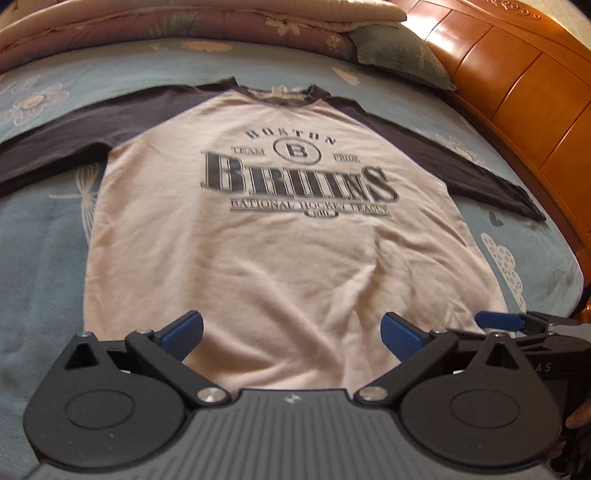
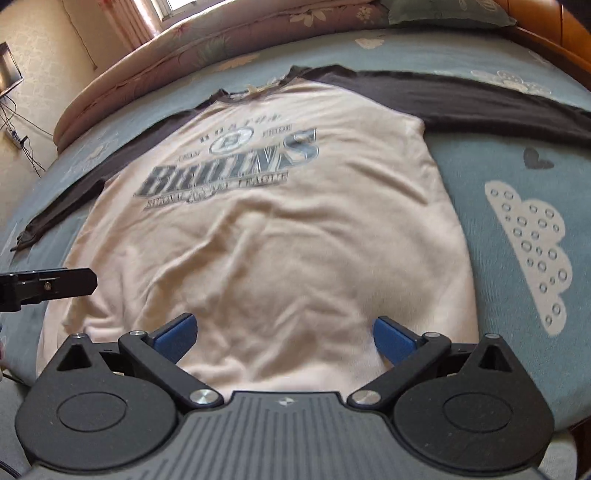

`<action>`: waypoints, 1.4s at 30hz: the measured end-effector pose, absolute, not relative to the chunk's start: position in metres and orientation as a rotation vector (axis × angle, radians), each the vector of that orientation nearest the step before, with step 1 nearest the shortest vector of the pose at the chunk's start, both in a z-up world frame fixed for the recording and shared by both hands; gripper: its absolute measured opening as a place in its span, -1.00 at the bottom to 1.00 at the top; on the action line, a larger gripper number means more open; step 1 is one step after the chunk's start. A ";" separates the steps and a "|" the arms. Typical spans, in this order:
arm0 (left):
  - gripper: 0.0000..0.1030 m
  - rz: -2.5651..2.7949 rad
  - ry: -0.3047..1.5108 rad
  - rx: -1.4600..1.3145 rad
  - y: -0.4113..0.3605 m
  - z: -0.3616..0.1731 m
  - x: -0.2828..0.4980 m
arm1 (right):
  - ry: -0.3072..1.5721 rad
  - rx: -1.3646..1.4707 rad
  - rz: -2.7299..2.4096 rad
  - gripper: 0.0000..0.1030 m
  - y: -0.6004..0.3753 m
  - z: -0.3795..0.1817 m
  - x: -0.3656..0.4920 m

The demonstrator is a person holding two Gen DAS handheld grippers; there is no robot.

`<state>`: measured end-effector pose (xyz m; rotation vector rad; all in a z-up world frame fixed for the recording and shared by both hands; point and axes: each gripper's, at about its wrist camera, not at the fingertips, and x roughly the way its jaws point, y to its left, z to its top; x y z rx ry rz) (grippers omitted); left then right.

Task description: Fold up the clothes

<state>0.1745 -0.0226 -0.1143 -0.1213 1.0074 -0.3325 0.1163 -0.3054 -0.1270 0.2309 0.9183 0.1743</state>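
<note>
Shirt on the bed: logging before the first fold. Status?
Left gripper open, right gripper open, both at hem. Shirt flat, print up, sleeves spread, unfolded. Nothing on it.

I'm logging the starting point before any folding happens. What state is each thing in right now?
Shirt: spread flat on the bed, print up, both dark sleeves stretched out, unfolded, lightly wrinkled.
Left tool: open, over the hem, holding nothing.
Right tool: open, over the hem, holding nothing.
Quilt: folded, piled at the far edge.
Pillow: lying beside the quilt.
</note>
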 end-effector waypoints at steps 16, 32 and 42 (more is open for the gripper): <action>0.98 -0.392 1.034 -0.177 0.002 -0.116 0.152 | 0.896 -0.049 0.145 1.00 -0.273 -0.138 0.106; 0.98 -0.250 0.977 -0.365 0.065 -0.109 0.206 | 0.875 -0.046 0.132 1.00 -0.273 -0.139 0.105; 0.98 -0.212 1.040 -0.413 0.055 -0.118 0.189 | 0.866 -0.047 0.137 1.00 -0.274 -0.139 0.103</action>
